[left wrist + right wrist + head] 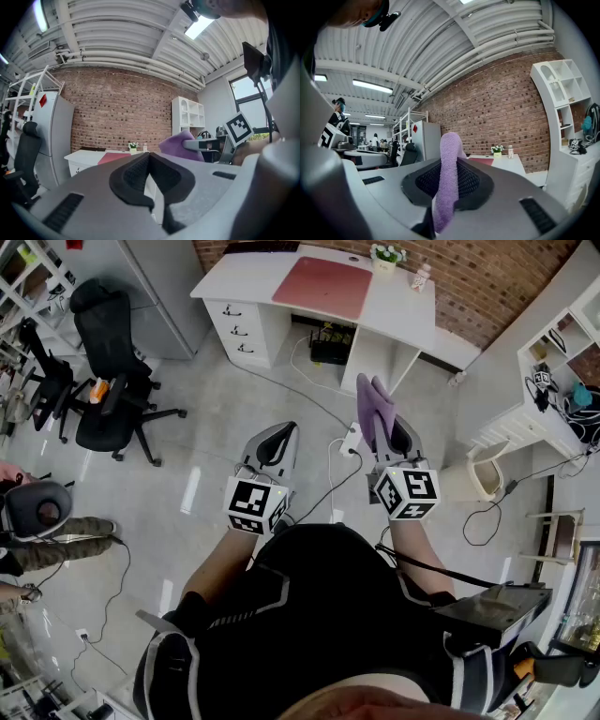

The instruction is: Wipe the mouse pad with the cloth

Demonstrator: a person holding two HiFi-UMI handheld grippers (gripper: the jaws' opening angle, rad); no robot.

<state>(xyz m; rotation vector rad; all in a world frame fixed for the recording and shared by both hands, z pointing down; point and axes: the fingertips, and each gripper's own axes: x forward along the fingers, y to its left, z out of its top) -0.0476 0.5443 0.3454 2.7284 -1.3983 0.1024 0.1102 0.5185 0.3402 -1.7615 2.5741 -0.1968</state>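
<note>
Right gripper (pixel 386 427) is clamped on the purple cloth (pixel 372 404). Its jaws are closed onto a fold, and the loose end sticks up past the tips. In the right gripper view the cloth (pixel 449 173) runs as a thick fuzzy strip between the pads. Left gripper (pixel 278 435) has its jaws pressed together with nothing between them (the left gripper view shows pad against pad).

The red mouse pad (pixel 323 287) lies flat on top of the white desk (pixel 405 313), towards the desk's left half, with a small flower pot (pixel 385 256) at the desk's back edge. Both grippers hang over open floor well in front of the desk, so the cloth is nowhere near the pad and wiping hasn't begun.

Handling: the cloth looks light, soft and floppy, probably terry or microfibre, though the weave is hard to make out. It will drape and bunch, so a pinch on a fold as now suits it, leaving enough free fabric to lie flat. The pad looks thin and flexible and may slide or ruck under a wipe; the empty left gripper could pin a corner near the desk's front edge.
</note>
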